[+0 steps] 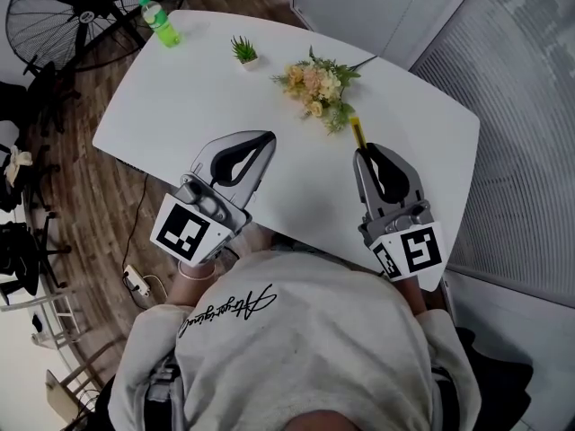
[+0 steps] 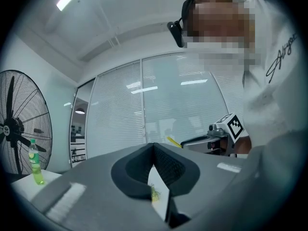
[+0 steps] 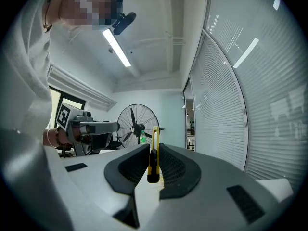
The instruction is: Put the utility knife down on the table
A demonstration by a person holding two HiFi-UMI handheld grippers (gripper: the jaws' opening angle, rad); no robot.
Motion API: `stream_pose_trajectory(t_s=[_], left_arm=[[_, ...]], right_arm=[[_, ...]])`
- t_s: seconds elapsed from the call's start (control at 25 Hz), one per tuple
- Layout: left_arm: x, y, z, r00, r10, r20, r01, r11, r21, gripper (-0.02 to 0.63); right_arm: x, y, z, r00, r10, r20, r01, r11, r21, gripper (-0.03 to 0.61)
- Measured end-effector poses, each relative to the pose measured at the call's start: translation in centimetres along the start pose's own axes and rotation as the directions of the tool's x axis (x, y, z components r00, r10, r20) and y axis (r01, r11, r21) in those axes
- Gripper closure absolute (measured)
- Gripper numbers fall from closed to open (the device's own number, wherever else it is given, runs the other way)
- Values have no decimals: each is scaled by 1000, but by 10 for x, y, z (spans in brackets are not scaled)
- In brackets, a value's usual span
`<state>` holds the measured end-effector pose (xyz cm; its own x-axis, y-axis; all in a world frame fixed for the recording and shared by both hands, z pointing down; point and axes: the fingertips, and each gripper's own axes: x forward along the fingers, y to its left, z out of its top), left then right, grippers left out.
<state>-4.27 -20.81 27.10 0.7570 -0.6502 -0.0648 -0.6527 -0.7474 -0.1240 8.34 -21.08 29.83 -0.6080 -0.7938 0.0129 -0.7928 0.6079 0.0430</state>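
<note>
Looking down from the head view, a white desk [image 1: 189, 106] fills the middle of the frame, with a green bottle [image 1: 163, 25] at its upper left corner, a small potted plant [image 1: 244, 52] right of it, and a bouquet [image 1: 316, 86] near the upper centre. The left gripper [image 1: 267, 138] lies left of centre with its jaws together. The right gripper [image 1: 363, 154] lies right of centre, and the yellow utility knife [image 1: 358, 132] sticks out past its jaws, pointing toward the bouquet; whether the knife touches the desk cannot be told here. A standing fan [image 1: 88, 9] occupies the upper left corner. In the left gripper view, the left gripper [image 2: 154, 147] is clenched with its dark pads meeting at the tips and nothing between them; the fan [image 2: 19, 124] and bottle [image 2: 34, 161] sit at the left edge. In the right gripper view, the right gripper [image 3: 154, 150] is grasping the utility knife [image 3: 154, 154], which stands on edge between the pads at the frame's lower centre, the fan [image 3: 137, 124] behind it.
</note>
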Motion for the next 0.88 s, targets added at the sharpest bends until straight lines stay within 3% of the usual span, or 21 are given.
stream_pose_trajectory(t_s=[0.88], left_arm=[[-11,0,-1,999,38,2,-38,999,-19,614]], right_arm=[[13,7,-54,993,10,-115,-10,1000,1,515]])
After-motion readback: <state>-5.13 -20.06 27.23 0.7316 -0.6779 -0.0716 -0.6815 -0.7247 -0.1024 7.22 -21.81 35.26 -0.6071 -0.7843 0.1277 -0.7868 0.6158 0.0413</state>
